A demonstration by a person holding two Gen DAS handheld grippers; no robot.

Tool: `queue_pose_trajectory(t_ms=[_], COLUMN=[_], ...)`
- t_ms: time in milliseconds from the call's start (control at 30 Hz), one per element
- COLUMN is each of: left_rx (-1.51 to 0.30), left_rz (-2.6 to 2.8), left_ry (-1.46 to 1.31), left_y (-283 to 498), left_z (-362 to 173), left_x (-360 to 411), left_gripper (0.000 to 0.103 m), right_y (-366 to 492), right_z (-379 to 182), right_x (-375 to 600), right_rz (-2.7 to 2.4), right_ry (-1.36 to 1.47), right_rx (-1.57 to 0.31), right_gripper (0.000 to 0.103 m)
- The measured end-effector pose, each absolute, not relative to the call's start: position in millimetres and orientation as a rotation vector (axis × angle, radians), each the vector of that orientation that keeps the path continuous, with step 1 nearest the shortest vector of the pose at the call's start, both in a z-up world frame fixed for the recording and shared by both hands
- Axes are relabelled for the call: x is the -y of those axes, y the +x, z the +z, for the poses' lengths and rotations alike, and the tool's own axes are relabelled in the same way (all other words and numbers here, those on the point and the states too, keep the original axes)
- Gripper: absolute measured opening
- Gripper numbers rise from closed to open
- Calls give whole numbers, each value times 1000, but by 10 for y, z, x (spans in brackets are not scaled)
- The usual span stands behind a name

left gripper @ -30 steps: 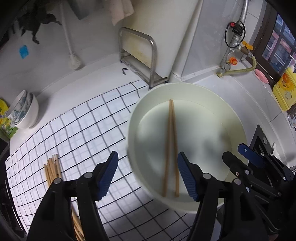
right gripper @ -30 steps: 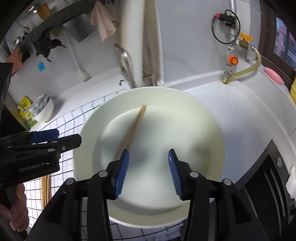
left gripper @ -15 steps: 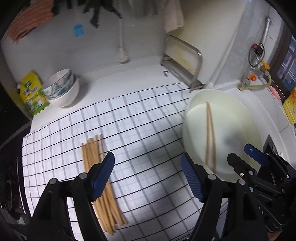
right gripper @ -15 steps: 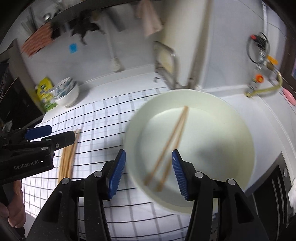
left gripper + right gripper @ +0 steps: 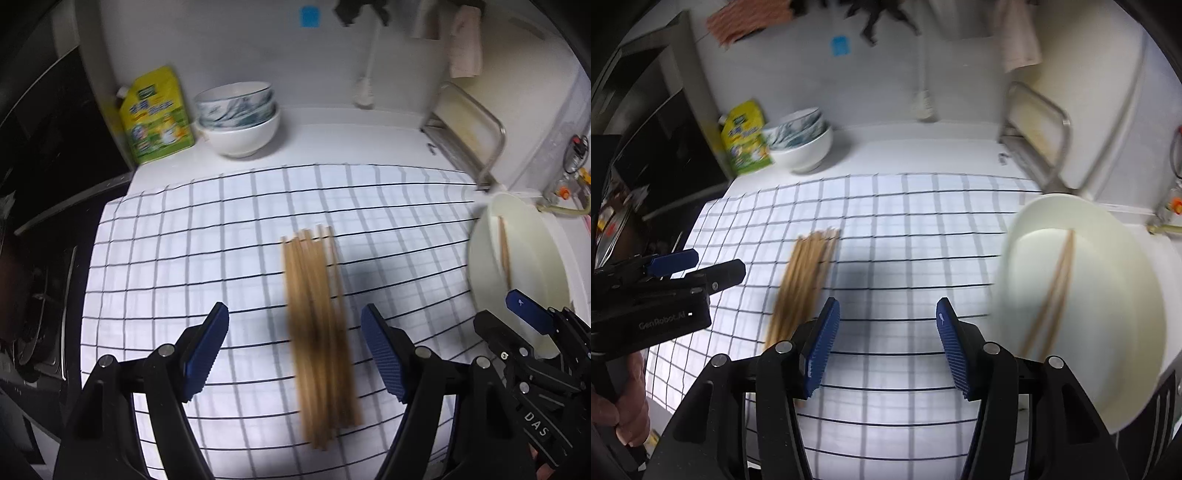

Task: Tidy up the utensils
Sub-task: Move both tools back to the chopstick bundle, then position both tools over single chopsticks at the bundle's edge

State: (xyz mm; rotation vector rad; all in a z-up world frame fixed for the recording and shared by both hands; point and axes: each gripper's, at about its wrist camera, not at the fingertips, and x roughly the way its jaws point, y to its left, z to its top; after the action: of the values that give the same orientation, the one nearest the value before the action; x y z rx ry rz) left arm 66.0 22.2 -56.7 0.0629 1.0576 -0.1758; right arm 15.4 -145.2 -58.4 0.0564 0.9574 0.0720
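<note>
Worktop (image 5: 332, 125): white, smooth; checked cloth (image 5: 184, 229) with black grid lines laid flat on it.
Basin (image 5: 1108, 295): round, pale, glossy; right of cloth; two wooden chopsticks (image 5: 1052, 291) lie inside.
Chopstick bundle (image 5: 317, 306): slim wooden sticks, side by side on cloth, mid-scene.
Left tool (image 5: 295, 350): released, blue ribbed pads apart, bundle between them.
Right tool (image 5: 884, 347): released, empty, over cloth.

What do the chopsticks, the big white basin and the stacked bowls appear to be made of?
Chopsticks: likely bamboo or wood, tan and matte, though blurred. Basin: probably plastic, given its dull cream, thin-walled look; enamel can't be ruled out. Stacked bowls: apparently glazed ceramic, glossy white, the upper one with blue-grey marbling.
</note>
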Motion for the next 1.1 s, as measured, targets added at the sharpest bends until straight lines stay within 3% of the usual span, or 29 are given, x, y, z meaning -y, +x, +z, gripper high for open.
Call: queue_pose_trajectory(t_ms=[533,1100], left_rx=[-1159,-1153], left_rz=[-70,-129], left_ry=[61,25], left_y=[648,710], left_z=[-1402,-1534], left_x=[-882,-759], left_gripper=[74,78], right_y=[407,520], right_z=[-1419,-1586], right_x=[969,877], right_rz=[102,95], right_ry=[42,16], right_rx=[-1084,-1092], right_gripper=[52,54])
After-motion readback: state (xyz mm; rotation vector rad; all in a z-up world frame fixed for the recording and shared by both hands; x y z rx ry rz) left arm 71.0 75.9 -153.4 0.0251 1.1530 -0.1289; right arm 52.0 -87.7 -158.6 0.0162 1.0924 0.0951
